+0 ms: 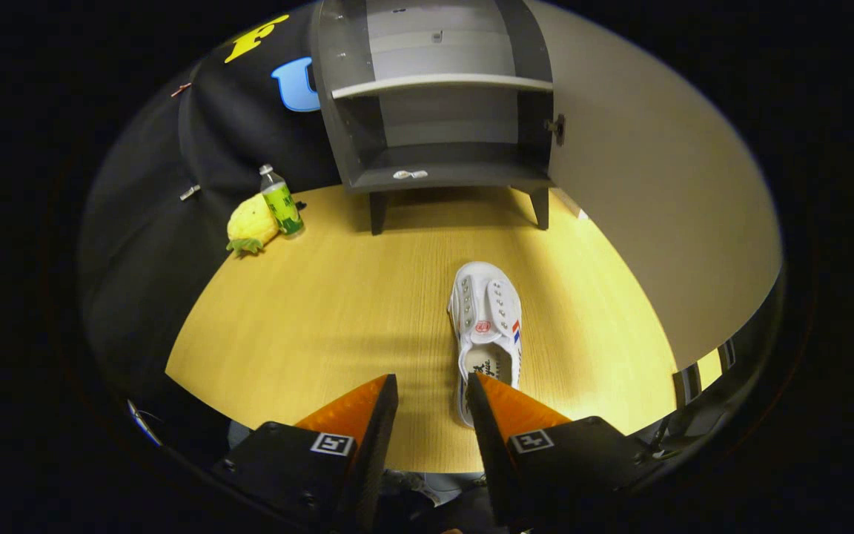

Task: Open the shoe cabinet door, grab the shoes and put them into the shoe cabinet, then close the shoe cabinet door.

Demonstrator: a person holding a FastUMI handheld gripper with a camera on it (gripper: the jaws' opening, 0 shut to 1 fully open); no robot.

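Wooden table (308,326) carries a white shoe (485,330) lying toe toward a grey shoe cabinet (442,96), whose door (657,193) hangs open to the right. The cabinet holds one shelf (442,83) and stands on short legs at the table's far side. The gripper (433,404) hovers with its jaws open and holding nothing; the shoe's heel sits just beside the right finger, partly behind it. Well apart to the left, a plush pineapple (250,222) touches a green-labelled bottle (280,202).
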